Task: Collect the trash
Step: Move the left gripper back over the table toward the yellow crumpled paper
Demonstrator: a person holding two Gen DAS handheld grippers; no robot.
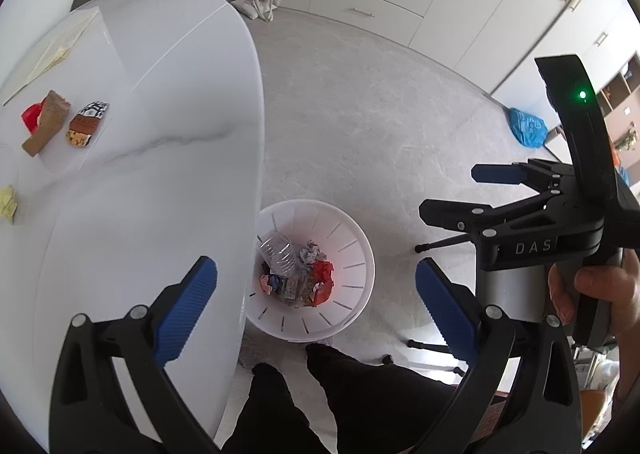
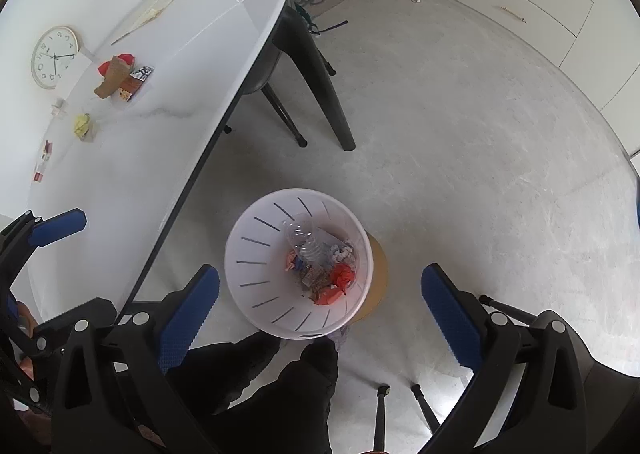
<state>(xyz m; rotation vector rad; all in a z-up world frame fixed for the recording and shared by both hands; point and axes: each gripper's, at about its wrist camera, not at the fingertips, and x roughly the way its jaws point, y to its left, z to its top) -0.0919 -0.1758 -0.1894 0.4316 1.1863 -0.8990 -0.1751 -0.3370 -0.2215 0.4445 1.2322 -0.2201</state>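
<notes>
I judge the job partly done. The white bin (image 2: 298,262) on the floor, low centre of the right wrist view, already holds a clear plastic bottle (image 2: 306,240), crumpled paper and red wrappers. Both my left gripper (image 1: 316,310) and right gripper (image 2: 320,310) hang above it with jaws spread wide and nothing between them.

Left on the counter (image 1: 160,174), at the left edge of the left wrist view: a brown cardboard piece (image 1: 46,122) lying over a red scrap (image 1: 31,116), a patterned snack wrapper (image 1: 86,124) just beside it, and a yellow crumpled wad (image 1: 8,203) lower down.

The cardboard's long axis runs upper right to lower left; the bottle lies slanted, its narrower end toward upper left.
</notes>
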